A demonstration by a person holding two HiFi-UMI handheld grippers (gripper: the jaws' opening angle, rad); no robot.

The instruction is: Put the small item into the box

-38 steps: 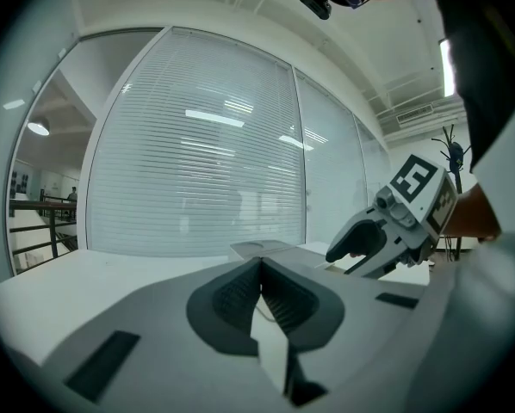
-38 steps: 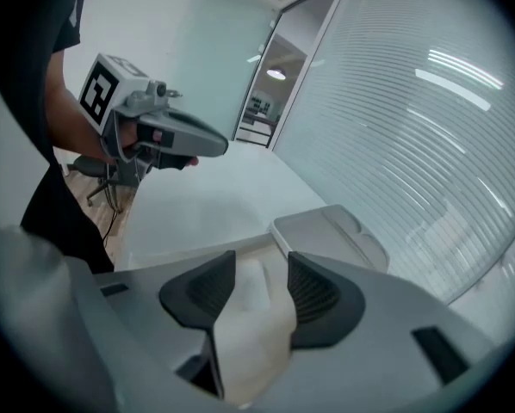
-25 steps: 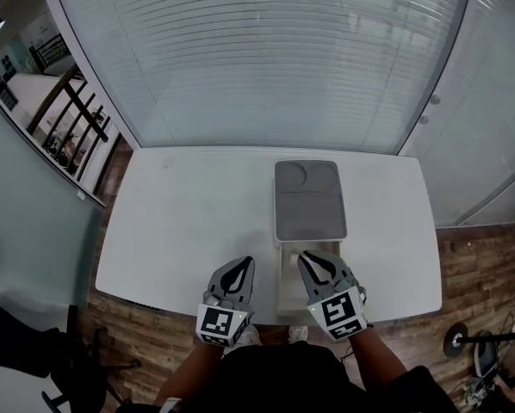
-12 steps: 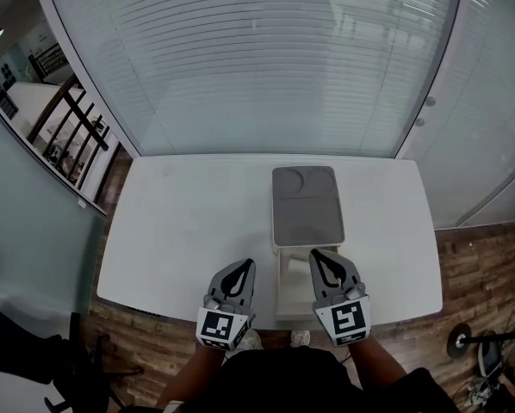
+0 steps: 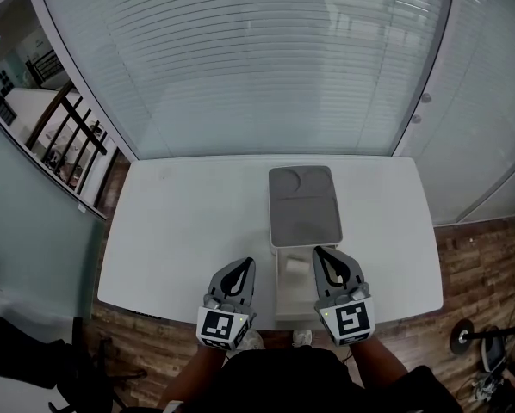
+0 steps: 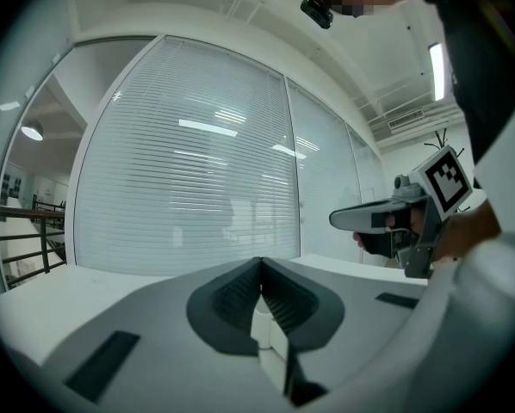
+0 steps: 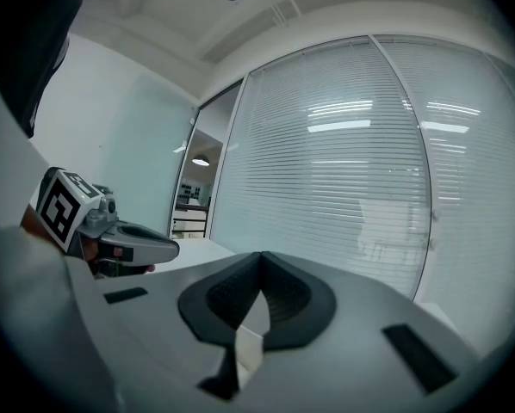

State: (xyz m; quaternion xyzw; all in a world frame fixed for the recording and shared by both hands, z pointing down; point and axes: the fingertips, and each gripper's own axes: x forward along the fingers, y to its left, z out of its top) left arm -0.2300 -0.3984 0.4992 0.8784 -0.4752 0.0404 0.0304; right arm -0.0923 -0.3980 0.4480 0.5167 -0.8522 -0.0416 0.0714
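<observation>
The left gripper point(image 5: 243, 265) and the right gripper point(image 5: 322, 255) are both clenched shut and empty, at the near edge of the table point(image 5: 189, 222). Between them, what seems to be the small item point(image 5: 296, 265) lies inside the open box point(image 5: 280, 298), just below the grey lid point(image 5: 305, 205).

Right gripper point(image 5: 320, 252) shifted right, off box point(image 5: 280, 292), jaws now together; small white item point(image 5: 296, 265) now exposed in box.
</observation>
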